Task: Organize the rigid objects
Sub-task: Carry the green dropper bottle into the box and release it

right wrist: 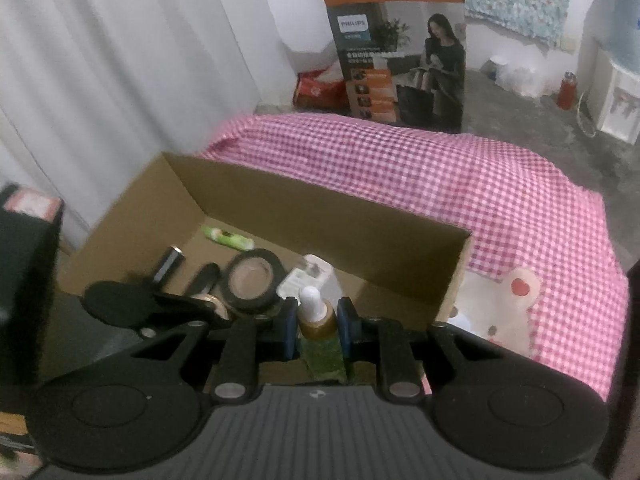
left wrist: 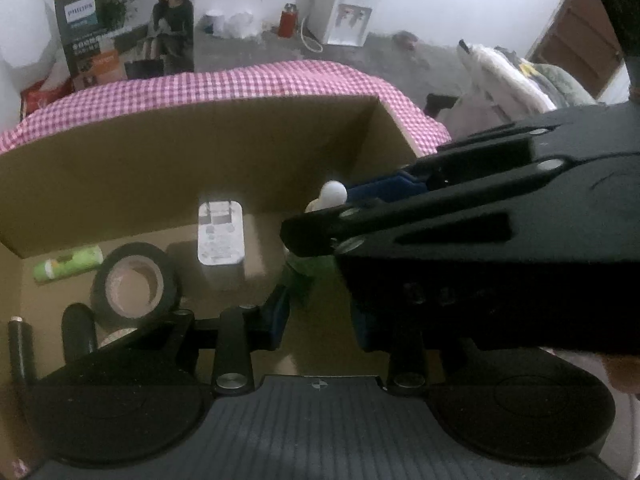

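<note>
My right gripper (right wrist: 318, 330) is shut on a green dropper bottle (right wrist: 320, 344) with a gold collar and white bulb, held over the open cardboard box (right wrist: 320, 216). In the left wrist view the right gripper (left wrist: 344, 196) crosses from the right with the bottle's white bulb (left wrist: 333, 192) showing. My left gripper (left wrist: 320, 320) is open and empty above the box floor. In the box lie a black tape roll (left wrist: 134, 284), a white charger plug (left wrist: 220, 234), a green tube (left wrist: 68, 264) and black cylinders (left wrist: 78, 330).
The box sits on a pink checked tablecloth (right wrist: 460, 184). A bear-print patch (right wrist: 500, 308) lies right of the box. A Philips carton (right wrist: 404, 60) stands behind the table. A water dispenser (left wrist: 348, 12) and a red canister (left wrist: 287, 20) stand on the floor.
</note>
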